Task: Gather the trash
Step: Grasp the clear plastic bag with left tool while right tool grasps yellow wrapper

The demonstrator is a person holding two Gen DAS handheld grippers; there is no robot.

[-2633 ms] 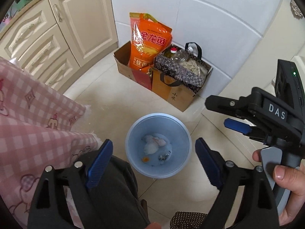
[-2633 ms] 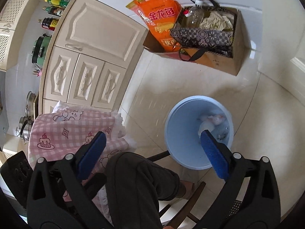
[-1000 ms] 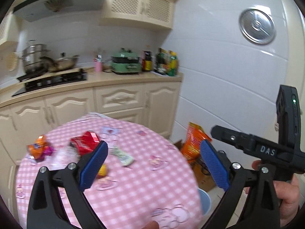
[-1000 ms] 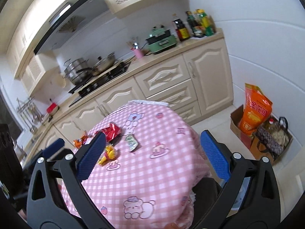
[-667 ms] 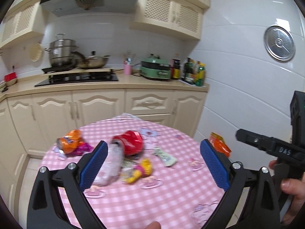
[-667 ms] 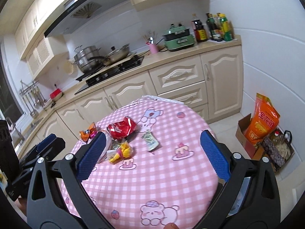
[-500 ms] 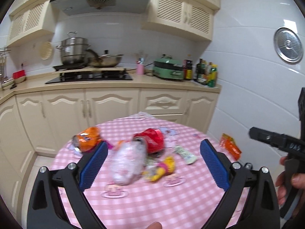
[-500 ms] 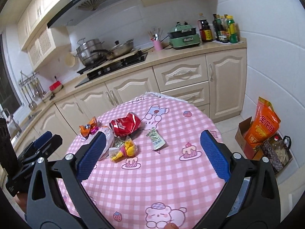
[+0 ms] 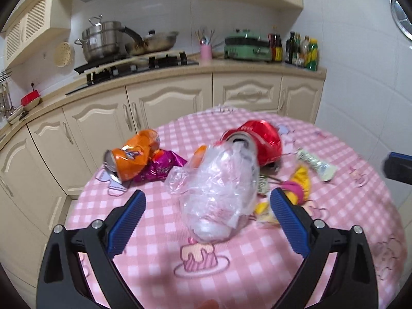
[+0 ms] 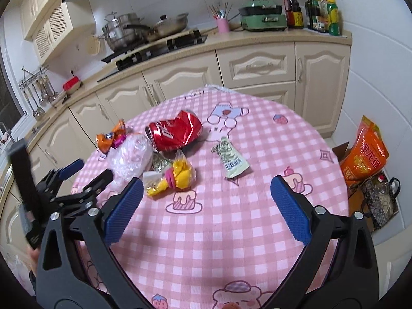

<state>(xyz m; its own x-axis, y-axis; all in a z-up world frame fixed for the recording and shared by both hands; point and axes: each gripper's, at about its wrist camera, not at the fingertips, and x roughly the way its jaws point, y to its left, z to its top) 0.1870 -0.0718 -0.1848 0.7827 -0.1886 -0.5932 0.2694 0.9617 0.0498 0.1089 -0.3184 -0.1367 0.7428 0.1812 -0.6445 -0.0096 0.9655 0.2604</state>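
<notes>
Plastic bag (image 9: pixel 219 188) now sits right between the left gripper (image 9: pixel 206 219) fingers, swung up from the bin; both grippers spread wide, empty. Right gripper (image 10: pixel 206 206) hangs over the table's near edge (image 10: pixel 231 270); next grab looks close.

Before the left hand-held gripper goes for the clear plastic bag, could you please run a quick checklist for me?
1. Left hand-held gripper open and empty: ok.
2. Clear plastic bag lined up between its blue pads: ok.
3. Bag free of other trash: not ok; it overlaps the red can and the yellow wrapper.
4. Right hand-held gripper open, empty and off to the side: ok.
5. Trash bin within reach: cannot tell; it is out of view.
</notes>
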